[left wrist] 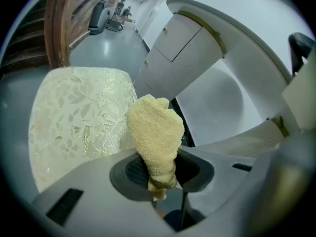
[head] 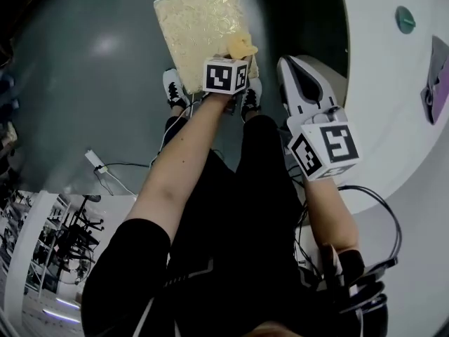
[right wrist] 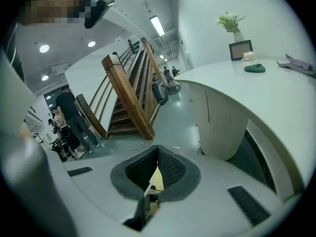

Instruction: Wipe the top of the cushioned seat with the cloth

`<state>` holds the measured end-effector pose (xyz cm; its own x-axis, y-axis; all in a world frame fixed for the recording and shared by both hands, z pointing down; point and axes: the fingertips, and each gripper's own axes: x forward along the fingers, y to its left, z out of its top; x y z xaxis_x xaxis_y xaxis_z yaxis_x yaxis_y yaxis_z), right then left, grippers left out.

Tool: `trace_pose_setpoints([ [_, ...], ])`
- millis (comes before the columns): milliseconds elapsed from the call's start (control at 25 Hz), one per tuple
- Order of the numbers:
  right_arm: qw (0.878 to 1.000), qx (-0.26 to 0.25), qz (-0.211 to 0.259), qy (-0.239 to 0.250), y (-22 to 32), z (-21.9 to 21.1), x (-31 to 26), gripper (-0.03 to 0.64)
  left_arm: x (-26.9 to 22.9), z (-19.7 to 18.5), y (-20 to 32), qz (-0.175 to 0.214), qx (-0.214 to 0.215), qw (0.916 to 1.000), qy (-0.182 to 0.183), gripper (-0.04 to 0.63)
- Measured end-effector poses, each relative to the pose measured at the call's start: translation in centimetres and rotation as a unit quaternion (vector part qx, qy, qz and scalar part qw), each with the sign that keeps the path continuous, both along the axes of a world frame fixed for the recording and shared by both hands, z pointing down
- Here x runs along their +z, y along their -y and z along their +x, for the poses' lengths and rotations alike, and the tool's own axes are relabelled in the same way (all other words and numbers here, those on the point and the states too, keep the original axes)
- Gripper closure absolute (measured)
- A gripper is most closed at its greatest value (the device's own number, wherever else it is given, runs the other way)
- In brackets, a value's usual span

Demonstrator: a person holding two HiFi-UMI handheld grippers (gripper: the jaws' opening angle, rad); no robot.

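Head view, left gripper (left wrist: 158,172) pinching cloth (left wrist: 155,132) at cushioned seat (left wrist: 79,117), right gripper (right wrist: 157,154) jaws together

Nubby terry cloth (left wrist: 155,132); seat (left wrist: 74,127) of shiny brocade (leaf-patterned); glossy floor (head: 70,83).

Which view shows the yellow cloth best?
The left gripper view: the cloth fills its centre, clamped in the jaws, with its weave visible. The head view shows only a small corner at the cushioned seat's edge; the right gripper view shows none.
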<state>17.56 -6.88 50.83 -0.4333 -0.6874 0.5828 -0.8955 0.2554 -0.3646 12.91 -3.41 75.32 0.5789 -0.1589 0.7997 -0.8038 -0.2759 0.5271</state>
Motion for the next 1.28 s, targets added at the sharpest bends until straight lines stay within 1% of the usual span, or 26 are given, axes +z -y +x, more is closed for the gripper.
trace_pose_setpoints([
  [120, 1.000, 0.017, 0.003, 0.002, 0.9, 0.2, 0.3, 0.612, 1.9, 0.7, 2.0, -0.005, -0.009, 0.9999, -0.013, 0.494],
  [240, 1.000, 0.012, -0.012, -0.007, -0.1, -0.4, 1.0, 0.612, 1.9, 0.4, 1.5, -0.014, -0.019, 0.9995, -0.021, 0.494],
  [360, 1.000, 0.014, -0.021, -0.004, -0.2, -0.7, 1.1, 0.612, 1.2, -0.1, 2.0, -0.011, -0.022, 0.9997, -0.007, 0.494],
  [480, 1.000, 0.012, -0.027, -0.001, -0.4, -0.9, 0.7, 0.612, 0.7, -1.1, 1.7, -0.027, -0.043, 0.9987, -0.002, 0.494],
  [640, 1.000, 0.003, -0.030, 0.002, -0.7, -1.7, 1.8, 0.612, 2.1, -3.6, 0.7, -0.028, -0.035, 0.9989, 0.012, 0.494],
  [720, 1.000, 0.002, -0.030, 0.003, -0.5, -1.6, 2.1, 0.612, 2.6, -4.6, 0.3, -0.034, -0.039, 0.9986, 0.014, 0.494],
  [760, 1.000, 0.001, -0.029, 0.002, -0.2, -2.1, 2.2, 0.612, 2.8, -5.7, 0.4, -0.037, -0.044, 0.9982, 0.014, 0.494],
  [840, 1.000, -0.005, -0.028, 0.000, 0.3, -4.4, 2.4, 0.612, 3.2, -8.9, 0.3, -0.043, -0.054, 0.9975, 0.015, 0.494],
  [1000, 1.000, -0.017, -0.024, -0.003, 0.9, -8.8, 1.8, 0.612, 3.1, -14.1, -0.4, -0.041, -0.055, 0.9972, 0.028, 0.494],
  [1120, 0.999, -0.026, -0.018, -0.002, 1.4, -10.6, 1.1, 0.612, 2.9, -16.6, -0.6, -0.044, -0.065, 0.9962, 0.039, 0.494],
  [1280, 0.999, -0.026, -0.018, 0.002, 1.9, -12.0, 0.6, 0.612, 2.7, -19.4, -1.1, -0.049, -0.067, 0.9939, 0.073, 0.494],
])
